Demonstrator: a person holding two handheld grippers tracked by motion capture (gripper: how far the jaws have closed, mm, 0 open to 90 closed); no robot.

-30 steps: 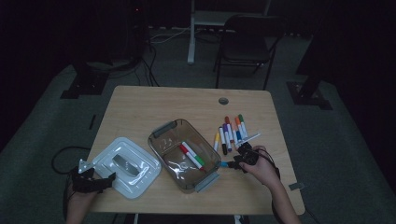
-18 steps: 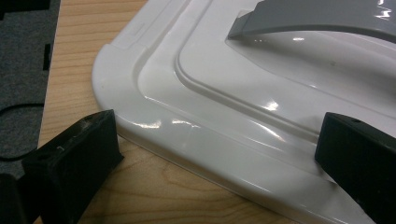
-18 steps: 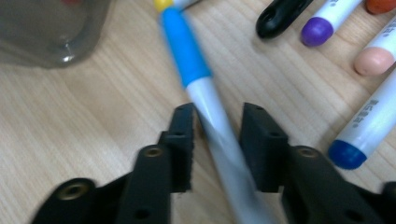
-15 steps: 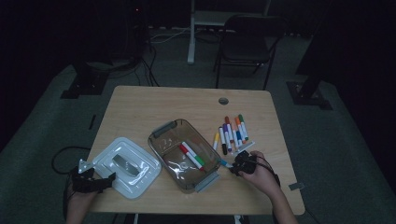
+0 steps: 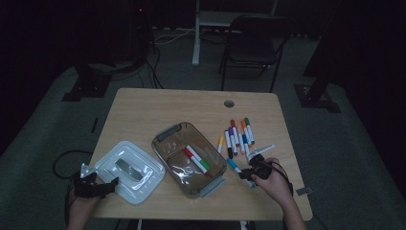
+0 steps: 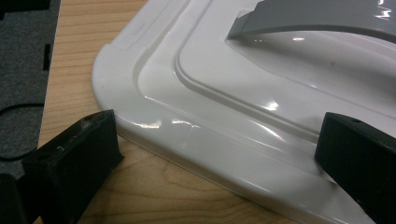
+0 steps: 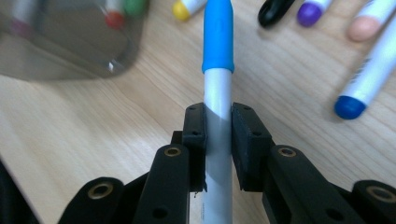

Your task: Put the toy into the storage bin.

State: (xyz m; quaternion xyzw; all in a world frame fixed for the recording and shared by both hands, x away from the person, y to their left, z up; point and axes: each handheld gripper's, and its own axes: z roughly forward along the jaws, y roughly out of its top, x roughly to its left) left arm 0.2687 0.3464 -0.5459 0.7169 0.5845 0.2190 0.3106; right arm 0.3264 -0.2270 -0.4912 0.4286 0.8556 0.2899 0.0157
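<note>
My right gripper [image 7: 218, 116] is shut on the white barrel of a blue-capped marker [image 7: 218, 42], whose cap points away from me toward the clear bin [image 7: 70, 51]. From above, the right gripper [image 5: 249, 173] sits near the table's front right, with the blue marker [image 5: 234, 166] sticking out to the left of it. A row of loose markers [image 5: 238, 136] lies just beyond. The clear bin [image 5: 160, 143] holds a red and a green marker [image 5: 197, 160]. My left gripper [image 6: 210, 154] stands open, its jaws on either side of a corner of the white lid [image 6: 210, 93].
The white lid [image 5: 129, 167], with a grey handle, lies at the front left with the left gripper [image 5: 110, 184] at its near corner. A white marker [image 5: 261, 149] lies apart from the row. A cable hole [image 5: 229, 103] is at the table's far side. A chair [image 5: 251, 38] stands behind.
The right jaws have closed on the blue-capped marker, and that hand has shifted a little toward the near edge. The left hand and the lid have kept still.
</note>
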